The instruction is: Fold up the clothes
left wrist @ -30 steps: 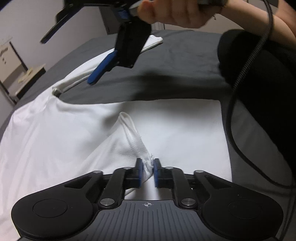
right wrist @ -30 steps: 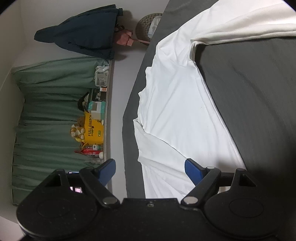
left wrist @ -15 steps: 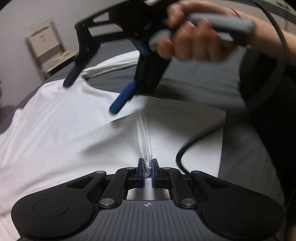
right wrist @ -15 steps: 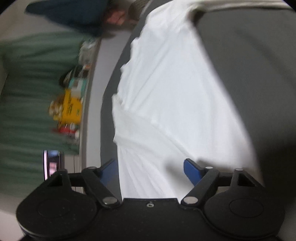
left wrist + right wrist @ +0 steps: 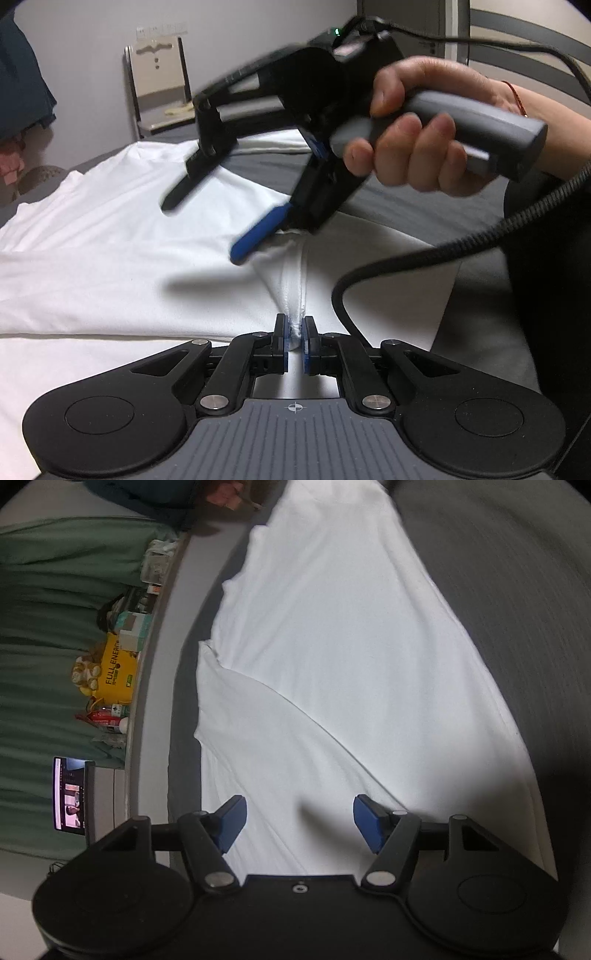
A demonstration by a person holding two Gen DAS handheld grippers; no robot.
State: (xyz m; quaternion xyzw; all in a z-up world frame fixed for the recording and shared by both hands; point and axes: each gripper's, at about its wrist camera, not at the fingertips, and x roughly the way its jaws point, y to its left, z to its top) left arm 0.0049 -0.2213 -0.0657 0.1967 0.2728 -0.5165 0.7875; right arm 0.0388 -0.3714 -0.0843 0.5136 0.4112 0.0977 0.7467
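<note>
A white garment [image 5: 110, 236] lies spread over a grey bed [image 5: 399, 210]. My left gripper [image 5: 294, 334] is shut on a pinched ridge of the garment's hemmed edge [image 5: 293, 280], which runs away from its pads. Just beyond it hovers my right gripper [image 5: 207, 225], held by a hand [image 5: 417, 144] and tilted down over the cloth. In the right wrist view the right gripper [image 5: 299, 821] has its jaws apart and closing. The white garment [image 5: 332, 664] lies below them, and the blue pads [image 5: 369, 827] press on nothing.
A black cable [image 5: 443, 254] loops over the cloth at the right. A dark-clothed person [image 5: 554, 258] fills the right side. Past the bed's far edge are a chair [image 5: 159, 85], a green curtain [image 5: 37, 646], a shelf of small items [image 5: 114, 664] and a lit screen [image 5: 68, 794].
The right gripper swung in from the far side, came lower over the cloth near my left gripper, and narrowed its jaws. The left gripper rolled and shifted, drawing the pinched hem straight.
</note>
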